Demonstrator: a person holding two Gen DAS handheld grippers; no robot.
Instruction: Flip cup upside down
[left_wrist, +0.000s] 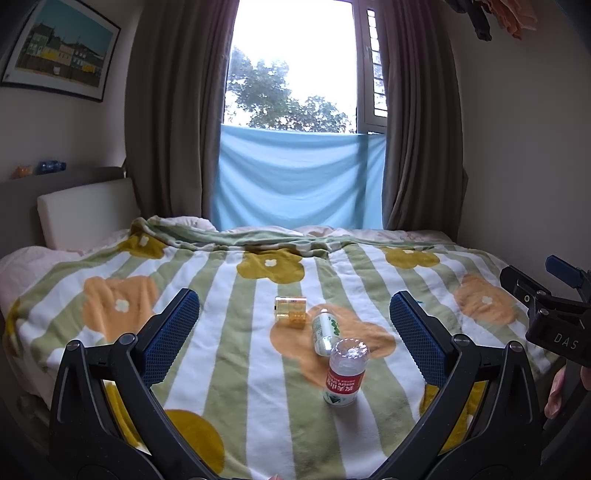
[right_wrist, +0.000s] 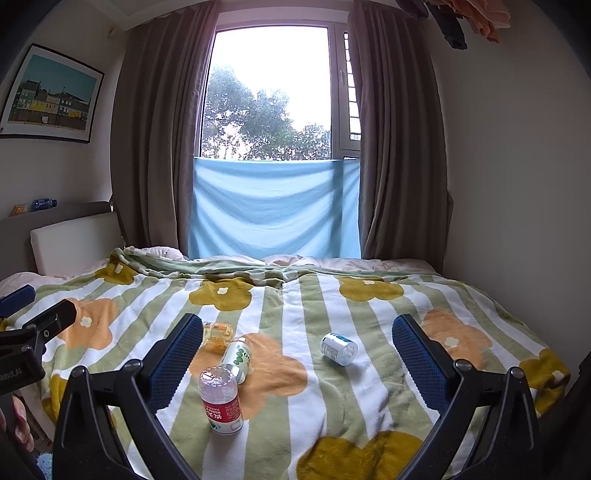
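Observation:
No cup shows; several small bottles lie on the striped flower blanket (left_wrist: 236, 369). A clear red-label bottle (left_wrist: 345, 373) (right_wrist: 220, 400) stands with its label text inverted and its base up. Behind it a green-and-white bottle (left_wrist: 325, 332) (right_wrist: 238, 356) lies on its side, and farther back a yellow bottle (left_wrist: 290, 313) (right_wrist: 218, 333) lies flat. Alone to the right lies a blue-and-white bottle (right_wrist: 338, 348). My left gripper (left_wrist: 294, 299) is open and empty, short of the bottles. My right gripper (right_wrist: 297, 321) is also open and empty.
The bed reaches a window with brown curtains (left_wrist: 173, 110) and a hanging blue cloth (right_wrist: 275, 210). A white headboard cushion (left_wrist: 86, 210) sits at the left, a bare wall (right_wrist: 517, 184) at the right. Each gripper's body shows at the edge of the other's view, with a hand (left_wrist: 556, 395) below.

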